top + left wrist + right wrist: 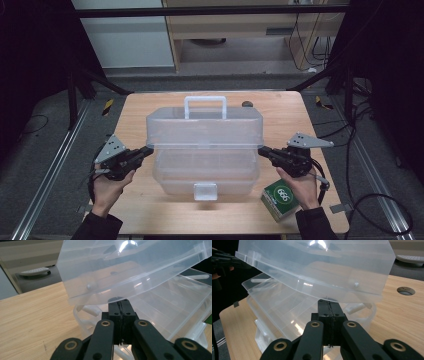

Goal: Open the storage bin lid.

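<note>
Centrally on the table (150,210) sits a clear plastic box (205,172), its lid (204,127) raised and tilted back on the hinge, white handle (205,106) uppermost, white latch (205,191) at the near wall. The left gripper (148,149) meets the lid's left lower edge; the right gripper (261,150) meets its right lower edge. Each claw is together, pads pressed flat with nothing between them, so the tips prop the lid from beneath rather than pinch it; in both gripper views the closed tips sit just under the lid rim (105,293).

Judged by its thin translucent walls, the box is probably light, fairly stiff yet springy, and slick, so a propped lid could slide off smooth tips. Its inside looks bare, though the hazy walls hide detail. Firmer purchase would likely come at the rim's stepped lip near the end walls, or at the handle.

Near the right hand (302,187) lies a green carton (279,200) printed with white figures, apparently "666"; smaller print is illegible.
</note>
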A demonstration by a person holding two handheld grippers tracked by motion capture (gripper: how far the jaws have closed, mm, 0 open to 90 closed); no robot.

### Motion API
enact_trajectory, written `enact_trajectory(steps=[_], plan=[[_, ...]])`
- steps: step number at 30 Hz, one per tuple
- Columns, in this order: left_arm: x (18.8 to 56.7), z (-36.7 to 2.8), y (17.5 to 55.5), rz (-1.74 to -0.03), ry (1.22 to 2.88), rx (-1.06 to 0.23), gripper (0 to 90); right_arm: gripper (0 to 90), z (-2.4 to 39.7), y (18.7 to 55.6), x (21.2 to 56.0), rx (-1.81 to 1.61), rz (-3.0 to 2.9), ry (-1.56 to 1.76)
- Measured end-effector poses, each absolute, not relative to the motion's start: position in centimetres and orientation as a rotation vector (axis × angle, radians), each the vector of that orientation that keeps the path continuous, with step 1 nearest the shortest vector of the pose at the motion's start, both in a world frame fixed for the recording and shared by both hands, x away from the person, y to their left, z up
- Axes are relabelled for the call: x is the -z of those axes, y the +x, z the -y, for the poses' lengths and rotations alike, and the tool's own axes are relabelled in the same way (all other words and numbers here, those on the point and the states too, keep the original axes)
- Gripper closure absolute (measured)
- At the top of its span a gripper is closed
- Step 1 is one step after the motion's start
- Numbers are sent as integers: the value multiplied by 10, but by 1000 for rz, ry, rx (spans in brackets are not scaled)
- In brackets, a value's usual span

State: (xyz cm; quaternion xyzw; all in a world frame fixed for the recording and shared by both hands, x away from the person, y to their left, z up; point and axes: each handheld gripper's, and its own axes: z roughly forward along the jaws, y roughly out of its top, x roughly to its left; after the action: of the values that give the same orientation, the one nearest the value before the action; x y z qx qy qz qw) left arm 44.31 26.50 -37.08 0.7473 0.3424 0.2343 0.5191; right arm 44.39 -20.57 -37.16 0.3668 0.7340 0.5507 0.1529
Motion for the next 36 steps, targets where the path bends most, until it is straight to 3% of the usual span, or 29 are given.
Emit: enact_trajectory(steps=[12, 27, 36], plan=[[377, -266, 444, -835, 1806, -572, 842, 900, 206, 443, 373, -1576, -2112, 1053], [380, -267, 450, -850, 1806, -671, 559, 900, 205, 442, 374, -1559, -2125, 1045], [378, -258, 456, -801, 1772, -707, 543, 900, 205, 442, 373, -1556, -2128, 1044]])
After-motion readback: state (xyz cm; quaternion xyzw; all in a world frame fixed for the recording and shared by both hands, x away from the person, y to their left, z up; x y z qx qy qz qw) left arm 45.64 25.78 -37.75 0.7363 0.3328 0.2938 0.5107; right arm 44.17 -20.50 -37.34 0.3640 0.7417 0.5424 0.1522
